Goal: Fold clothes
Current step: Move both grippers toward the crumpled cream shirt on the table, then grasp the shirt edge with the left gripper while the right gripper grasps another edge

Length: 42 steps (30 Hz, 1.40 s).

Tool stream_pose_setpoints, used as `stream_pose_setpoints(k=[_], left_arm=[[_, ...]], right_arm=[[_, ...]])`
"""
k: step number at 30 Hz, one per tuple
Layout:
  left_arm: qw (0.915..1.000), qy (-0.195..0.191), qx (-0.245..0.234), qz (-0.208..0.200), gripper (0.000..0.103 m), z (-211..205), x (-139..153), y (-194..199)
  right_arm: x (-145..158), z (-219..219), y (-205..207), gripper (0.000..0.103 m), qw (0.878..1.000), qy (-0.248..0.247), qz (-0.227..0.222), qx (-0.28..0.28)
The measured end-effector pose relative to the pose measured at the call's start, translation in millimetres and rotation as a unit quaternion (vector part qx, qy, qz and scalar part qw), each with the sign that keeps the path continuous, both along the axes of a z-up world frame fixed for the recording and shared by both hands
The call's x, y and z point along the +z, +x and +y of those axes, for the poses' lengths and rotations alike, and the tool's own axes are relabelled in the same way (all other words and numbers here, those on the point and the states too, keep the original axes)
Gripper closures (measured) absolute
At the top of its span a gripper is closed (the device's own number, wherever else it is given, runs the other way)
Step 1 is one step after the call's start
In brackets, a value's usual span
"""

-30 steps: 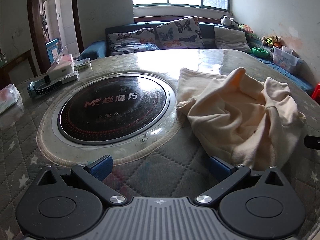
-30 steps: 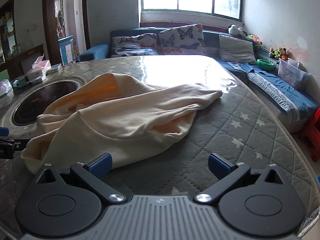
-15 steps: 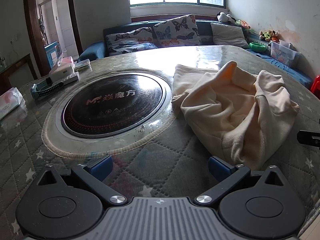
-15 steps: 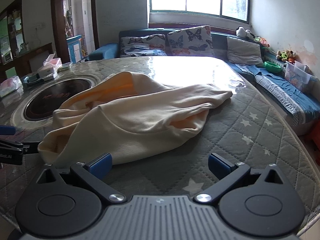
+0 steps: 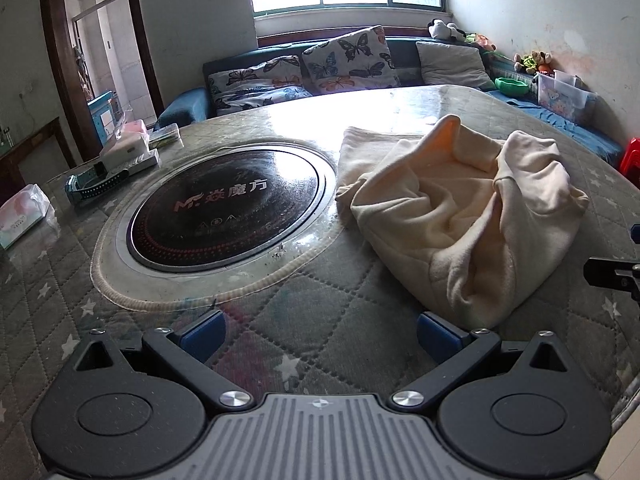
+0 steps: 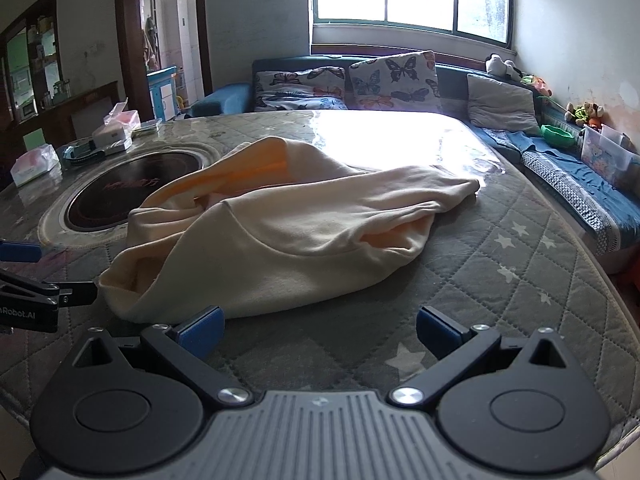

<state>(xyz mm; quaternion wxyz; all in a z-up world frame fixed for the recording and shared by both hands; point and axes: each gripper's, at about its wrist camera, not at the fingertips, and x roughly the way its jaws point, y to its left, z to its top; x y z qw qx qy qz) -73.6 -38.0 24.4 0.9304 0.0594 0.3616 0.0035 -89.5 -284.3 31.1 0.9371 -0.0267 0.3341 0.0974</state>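
Grippers pulled back, sweatshirt [image 6: 288, 236] unmoved

Left gripper [image 5: 320, 334] sits low in the bottom of its own view, jaws spread wide, blue pads [image 5: 202, 331] far apart with nothing between them. It also pokes in at the left edge of the right wrist view [image 6: 24, 276], one blue pad above a dark finger. Right gripper [image 6: 320, 330] is low at the bottom of its frame too, jaws wide apart, pads [image 6: 438, 328] clamping nothing. Its dark finger tip shows at the right edge of the left wrist view [image 5: 614, 274].
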Motion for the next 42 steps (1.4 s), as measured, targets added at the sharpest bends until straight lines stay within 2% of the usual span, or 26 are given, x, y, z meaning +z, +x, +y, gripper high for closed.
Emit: stream_pose_setpoints(k=[26,42], left_arm=[[0.9996,0.018,-0.018,-0.015,0.000,-9.9,8.8,3.8],[0.9985,0.023,-0.036,-0.034,0.000,-14.4,24.3,31.5]], right_arm=[[1.3,14.4,4.4,0.002,0.999,0.007,-0.002,0.035],[7.8,15.7,28.9,0.013,0.999,0.022,-0.005,0.049]])
